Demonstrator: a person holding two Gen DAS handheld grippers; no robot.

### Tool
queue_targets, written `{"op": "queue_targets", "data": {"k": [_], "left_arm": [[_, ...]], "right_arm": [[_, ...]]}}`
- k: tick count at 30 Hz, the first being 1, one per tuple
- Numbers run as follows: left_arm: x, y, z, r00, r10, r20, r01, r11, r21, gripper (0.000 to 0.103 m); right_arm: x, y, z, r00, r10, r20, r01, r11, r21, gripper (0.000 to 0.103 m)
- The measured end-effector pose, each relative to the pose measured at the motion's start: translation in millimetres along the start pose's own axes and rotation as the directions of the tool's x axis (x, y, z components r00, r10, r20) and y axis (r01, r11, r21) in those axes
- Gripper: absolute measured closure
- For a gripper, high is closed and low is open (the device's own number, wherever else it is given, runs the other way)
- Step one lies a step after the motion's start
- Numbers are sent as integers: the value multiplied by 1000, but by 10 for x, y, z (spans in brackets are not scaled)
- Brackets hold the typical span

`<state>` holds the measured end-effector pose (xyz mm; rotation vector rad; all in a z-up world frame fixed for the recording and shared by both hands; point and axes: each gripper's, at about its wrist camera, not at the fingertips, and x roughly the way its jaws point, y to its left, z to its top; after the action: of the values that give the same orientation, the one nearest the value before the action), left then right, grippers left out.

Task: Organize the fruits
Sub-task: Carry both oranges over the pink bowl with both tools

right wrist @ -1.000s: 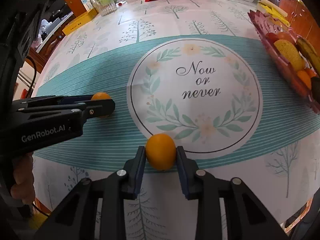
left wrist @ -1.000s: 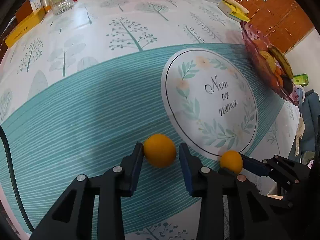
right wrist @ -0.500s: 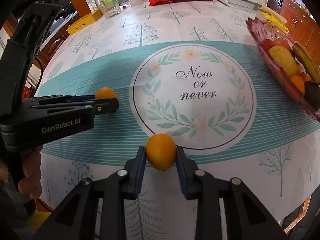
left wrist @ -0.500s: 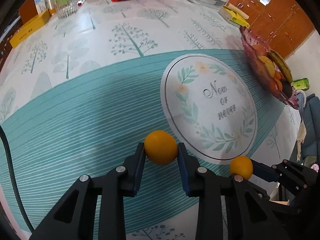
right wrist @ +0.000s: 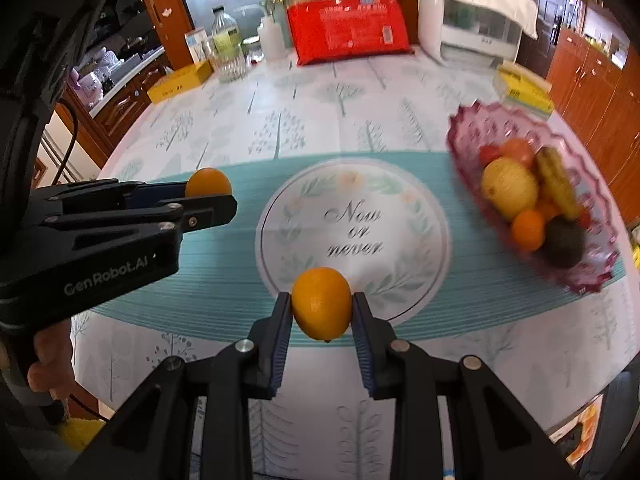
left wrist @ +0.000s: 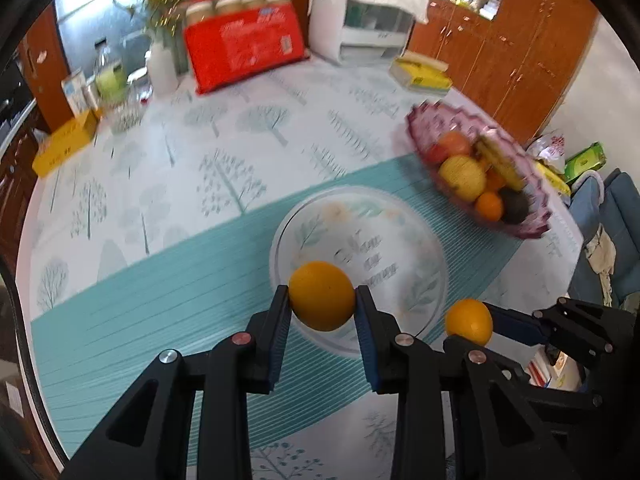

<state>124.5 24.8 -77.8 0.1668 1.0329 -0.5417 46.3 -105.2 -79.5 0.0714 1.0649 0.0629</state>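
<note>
Orange fruit is clamped at its widest part in each tool: left tool [left wrist: 322, 306], right tool [right wrist: 322, 308], both above the surface. Round, firm, smooth-skinned; may roll out.

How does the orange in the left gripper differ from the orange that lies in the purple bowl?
The held orange is clamped between the left gripper's fingers, above the tablecloth; the bowl orange rests in the purple bowl. The held orange touches no fruit; the bowl orange lies against other fruits. Both are round and orange.
</note>
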Motion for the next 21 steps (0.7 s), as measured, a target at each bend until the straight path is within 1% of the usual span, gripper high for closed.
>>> {"op": "queue_targets", "data": {"k": [4, 10, 13, 17, 21], "left_arm": [[-149, -206, 153, 999, -13, 46, 12, 1000, 17, 73], [-258, -571, 389, 995, -14, 101, 10, 999, 38, 73], [-252, -807, 531, 993, -15, 120, 9, 999, 46, 73], [-168, -1084, 718, 992, -3, 123, -3, 999, 48, 73], [-86, -1312, 902, 991, -5, 136, 0, 999, 39, 73]], "right_arm": [[-201, -160, 76, 999, -19, 42, 19, 1000, -9, 73], [-434, -535, 172, 995, -45, 88, 46, 999, -11, 73], [-510, -738, 208, 993, -54, 103, 55, 998, -10, 73], [-610, -1044, 257, 989, -62, 131, 63, 998, -3, 73], [-699, -1326, 337, 983, -83, 162, 85, 996, -7, 73]]}}
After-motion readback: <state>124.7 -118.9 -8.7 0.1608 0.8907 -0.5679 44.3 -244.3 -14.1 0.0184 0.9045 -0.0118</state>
